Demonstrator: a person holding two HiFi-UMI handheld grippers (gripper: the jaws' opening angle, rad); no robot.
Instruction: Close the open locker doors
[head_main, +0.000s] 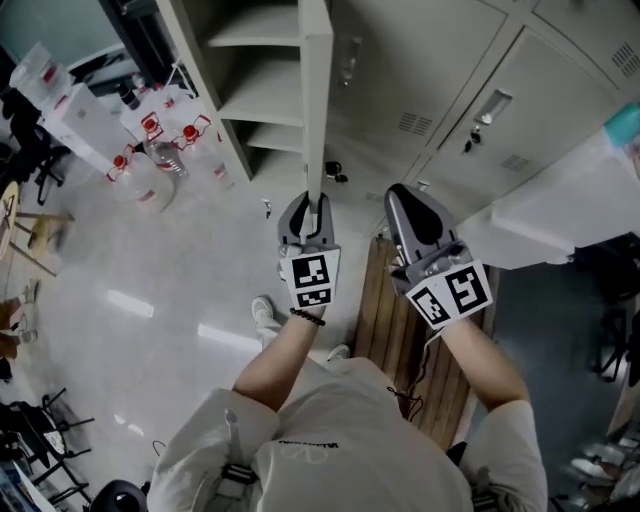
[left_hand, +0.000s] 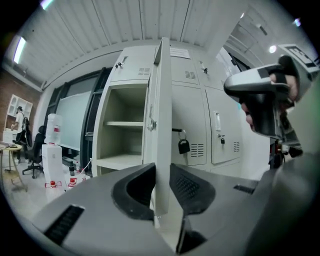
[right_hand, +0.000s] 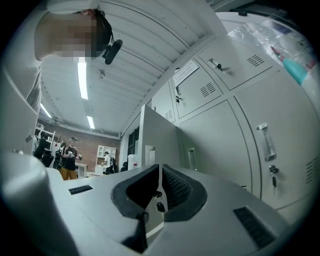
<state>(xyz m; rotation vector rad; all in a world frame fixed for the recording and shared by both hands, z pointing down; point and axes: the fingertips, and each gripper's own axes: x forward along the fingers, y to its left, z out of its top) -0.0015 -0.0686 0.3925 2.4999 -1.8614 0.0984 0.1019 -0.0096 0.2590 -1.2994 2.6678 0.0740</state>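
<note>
here, the left tongs (head_main: 308, 203) are clamped on the free edge of the open locker door (left_hand: 163, 100), one pad against each face. the door stands edge-on, swung well out from its shelved compartment (left_hand: 122, 140), so its faces barely show. its upper end is cut off in the head view. the right tongs (right_hand: 160, 186) are nearly together, with a thin slit between the pads and nothing clamped, and they point toward the closed doors (right_hand: 230, 150). a padlock (left_hand: 183, 146) hangs on the neighbouring door.
</note>
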